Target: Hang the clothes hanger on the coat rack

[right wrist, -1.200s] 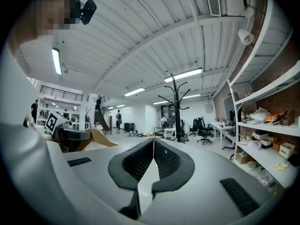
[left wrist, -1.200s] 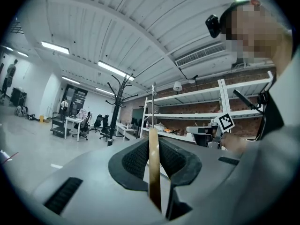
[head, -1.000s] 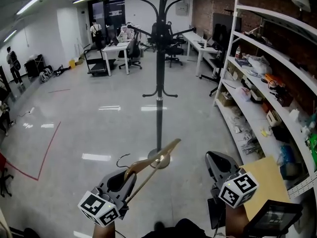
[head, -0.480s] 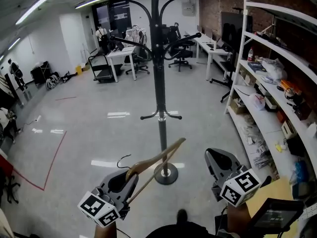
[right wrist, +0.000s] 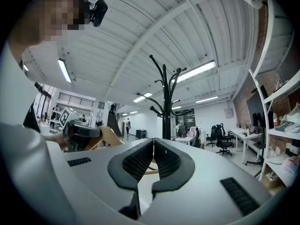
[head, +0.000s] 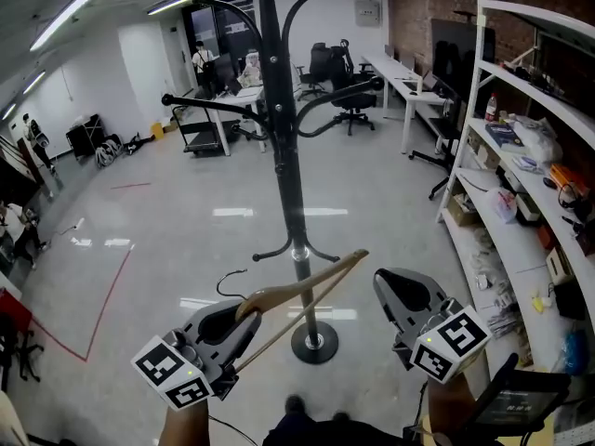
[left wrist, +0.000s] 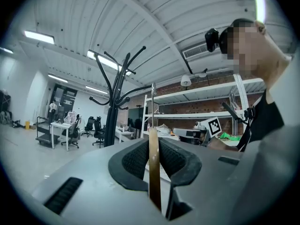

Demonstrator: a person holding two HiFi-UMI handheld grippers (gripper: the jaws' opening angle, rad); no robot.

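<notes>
A wooden clothes hanger (head: pixel 299 295) with a black wire hook sticks up and to the right from my left gripper (head: pixel 237 316), which is shut on it. In the left gripper view the hanger (left wrist: pixel 153 168) stands edge-on between the pads. The black coat rack (head: pixel 284 156) stands straight ahead on a round base (head: pixel 314 342), its curved arms spreading above both grippers. It also shows in the left gripper view (left wrist: pixel 115 111) and the right gripper view (right wrist: pixel 166 107). My right gripper (head: pixel 392 286) is level beside the hanger, shut with nothing in it (right wrist: pixel 153 146).
White shelves (head: pixel 521 175) packed with clutter run along the brick wall at the right. Desks and office chairs (head: pixel 232 96) stand at the back, with people near them. A red tape line (head: pixel 102 295) marks the grey floor at left. A dark device (head: pixel 516 402) is at bottom right.
Both grippers have come closer to the coat rack, which now looms larger and nearer. The hanger stays held in the left gripper and sits a little higher.
</notes>
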